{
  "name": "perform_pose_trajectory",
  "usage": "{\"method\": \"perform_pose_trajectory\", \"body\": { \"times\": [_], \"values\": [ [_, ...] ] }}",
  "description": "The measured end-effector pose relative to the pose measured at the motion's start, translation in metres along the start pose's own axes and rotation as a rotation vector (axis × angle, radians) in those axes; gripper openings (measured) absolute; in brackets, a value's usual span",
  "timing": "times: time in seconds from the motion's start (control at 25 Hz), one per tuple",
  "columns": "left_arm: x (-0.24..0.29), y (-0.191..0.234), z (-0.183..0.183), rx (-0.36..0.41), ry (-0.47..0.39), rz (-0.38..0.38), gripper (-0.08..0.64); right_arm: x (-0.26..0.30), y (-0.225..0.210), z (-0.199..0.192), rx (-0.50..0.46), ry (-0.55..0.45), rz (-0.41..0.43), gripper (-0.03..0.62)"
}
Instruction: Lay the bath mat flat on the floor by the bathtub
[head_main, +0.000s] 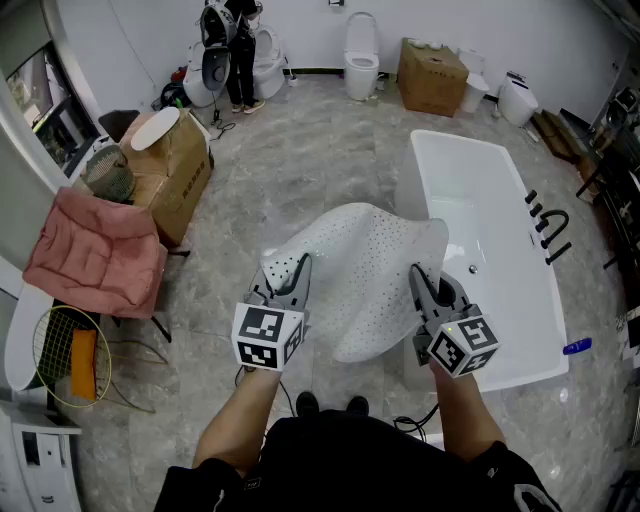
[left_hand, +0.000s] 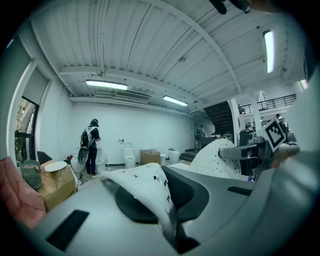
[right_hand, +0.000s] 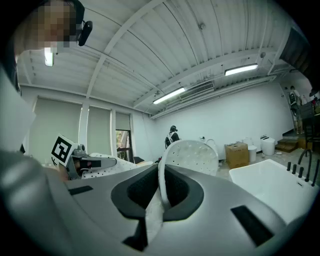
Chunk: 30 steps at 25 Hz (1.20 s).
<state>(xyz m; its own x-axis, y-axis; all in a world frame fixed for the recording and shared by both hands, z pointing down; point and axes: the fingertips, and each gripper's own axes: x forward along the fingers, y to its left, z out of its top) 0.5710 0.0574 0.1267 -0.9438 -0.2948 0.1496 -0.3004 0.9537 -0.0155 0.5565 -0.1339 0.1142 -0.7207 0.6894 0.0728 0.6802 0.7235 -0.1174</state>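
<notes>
A white perforated bath mat (head_main: 365, 270) hangs in the air between both grippers, bulging upward in the middle, above the floor to the left of the white bathtub (head_main: 500, 250). My left gripper (head_main: 296, 272) is shut on the mat's left near corner; that corner (left_hand: 145, 187) drapes over its jaws. My right gripper (head_main: 425, 285) is shut on the mat's right near edge (right_hand: 162, 187), which stands pinched between its jaws. In the right gripper view the tub (right_hand: 272, 182) lies to the right.
A pink folded cloth (head_main: 95, 255) on a stand and cardboard boxes (head_main: 165, 165) sit at the left. Toilets (head_main: 361, 55) and another box (head_main: 432, 75) line the far wall, where a person (head_main: 240, 55) stands. A blue object (head_main: 577, 347) rests on the tub's rim. The floor (head_main: 300, 160) is grey marble tile.
</notes>
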Motion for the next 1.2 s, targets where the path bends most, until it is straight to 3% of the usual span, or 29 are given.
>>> {"method": "perform_pose_trajectory", "body": {
  "times": [0.6, 0.96, 1.2],
  "values": [
    [-0.021, 0.056, -0.011, -0.040, -0.003, 0.015, 0.018, 0.034, 0.046, -0.007, -0.057, 0.011, 0.012, 0.023],
    [-0.059, 0.104, -0.033, -0.053, 0.028, 0.021, 0.020, 0.059, 0.096, -0.025, 0.033, 0.026, 0.032, 0.025],
    [-0.063, 0.130, -0.044, -0.069, 0.050, 0.047, 0.020, 0.086, 0.107, -0.036, 0.066, 0.059, 0.073, 0.025]
  ]
}}
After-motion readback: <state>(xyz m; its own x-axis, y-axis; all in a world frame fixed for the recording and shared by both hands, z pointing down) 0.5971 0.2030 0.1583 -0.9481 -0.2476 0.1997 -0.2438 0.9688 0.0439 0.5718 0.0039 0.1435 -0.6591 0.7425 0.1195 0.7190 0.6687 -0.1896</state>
